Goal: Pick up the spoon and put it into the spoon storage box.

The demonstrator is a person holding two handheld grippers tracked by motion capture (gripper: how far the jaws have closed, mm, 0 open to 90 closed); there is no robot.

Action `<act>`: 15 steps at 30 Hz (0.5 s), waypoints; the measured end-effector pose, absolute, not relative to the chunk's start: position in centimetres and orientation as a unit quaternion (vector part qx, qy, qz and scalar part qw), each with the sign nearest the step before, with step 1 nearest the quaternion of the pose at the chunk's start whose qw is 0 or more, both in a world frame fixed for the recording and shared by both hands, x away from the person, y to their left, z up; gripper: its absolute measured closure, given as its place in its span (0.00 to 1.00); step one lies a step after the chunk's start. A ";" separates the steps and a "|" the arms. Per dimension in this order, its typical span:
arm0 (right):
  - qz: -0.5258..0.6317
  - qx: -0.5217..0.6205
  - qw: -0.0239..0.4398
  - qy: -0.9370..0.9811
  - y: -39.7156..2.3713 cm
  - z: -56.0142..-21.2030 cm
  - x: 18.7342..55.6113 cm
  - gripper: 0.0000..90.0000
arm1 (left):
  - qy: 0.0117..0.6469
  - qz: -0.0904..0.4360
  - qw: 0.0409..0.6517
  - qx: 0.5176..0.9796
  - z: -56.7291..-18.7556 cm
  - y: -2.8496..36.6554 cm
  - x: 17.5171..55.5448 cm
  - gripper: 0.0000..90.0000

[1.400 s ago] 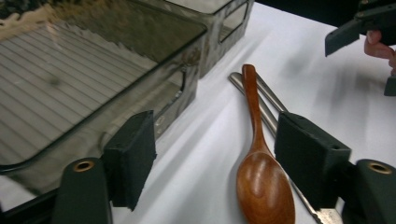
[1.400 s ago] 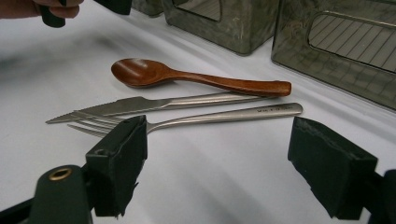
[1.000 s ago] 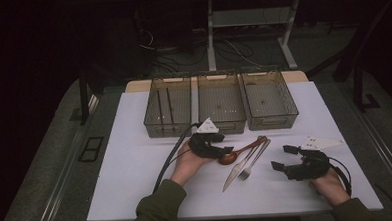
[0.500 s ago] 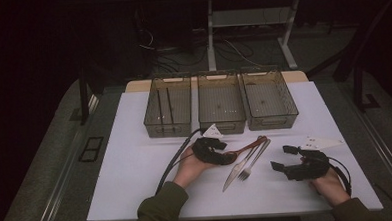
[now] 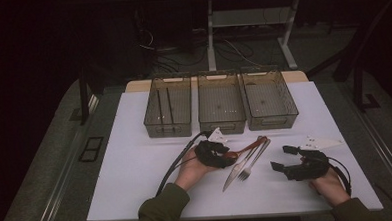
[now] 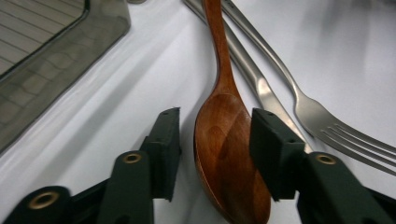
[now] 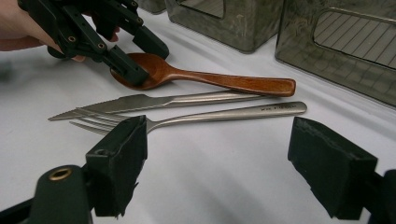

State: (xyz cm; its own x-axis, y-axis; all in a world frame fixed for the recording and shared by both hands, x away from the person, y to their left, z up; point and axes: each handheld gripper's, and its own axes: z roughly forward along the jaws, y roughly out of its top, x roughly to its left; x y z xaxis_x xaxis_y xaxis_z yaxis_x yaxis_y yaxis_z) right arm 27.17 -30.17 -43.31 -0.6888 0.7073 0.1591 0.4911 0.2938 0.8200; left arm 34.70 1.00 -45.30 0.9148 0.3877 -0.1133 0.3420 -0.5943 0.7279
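Note:
A brown wooden spoon (image 6: 224, 140) lies on the white table beside a steel knife (image 6: 261, 86) and a steel fork (image 6: 322, 116). My left gripper (image 6: 215, 116) straddles the spoon's bowl; its jaws have just been closing. One pad meets the bowl's edge and the other stands a little clear of it. In the high view my left gripper (image 5: 231, 159) sits at the spoon (image 5: 248, 146). My right gripper (image 5: 282, 157) rests to the right, open and empty. In the right gripper view the wide-open right gripper (image 7: 217, 135) faces the fork (image 7: 224, 114), knife (image 7: 154, 101) and spoon (image 7: 210, 78).
Three clear plastic bins stand in a row behind the cutlery: left bin (image 5: 168, 129) with two dark sticks inside, middle bin (image 5: 222, 125), right bin (image 5: 272, 122). The table's front edge (image 5: 238, 214) lies close under the person's forearms. Cables trail from both grippers.
My left gripper has edged slightly toward the spoon's bowl and its jaws have narrowed around it. The right hand and the cutlery have stayed where they were.

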 end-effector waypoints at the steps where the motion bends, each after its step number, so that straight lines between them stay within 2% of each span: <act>1: 0.459 0.376 0.118 0.796 -30.2 -43.3 27.2 0.21 | 0.203 0.026 0.401 0.893 -45.3 1.0 34.7 0.61; 15: 0.454 0.379 0.118 0.798 -30.1 -43.4 27.2 0.21 | 0.218 0.011 0.409 0.886 -44.7 1.2 34.7 0.87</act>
State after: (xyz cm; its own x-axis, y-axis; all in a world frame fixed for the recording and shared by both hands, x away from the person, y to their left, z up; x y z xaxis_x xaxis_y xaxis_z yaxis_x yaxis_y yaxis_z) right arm 27.22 -30.14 -43.36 -0.6848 0.7118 0.1561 0.4975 0.3001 0.8139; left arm 34.65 1.25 -44.73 0.9048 0.3955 -0.1581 0.3769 -0.5709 0.7294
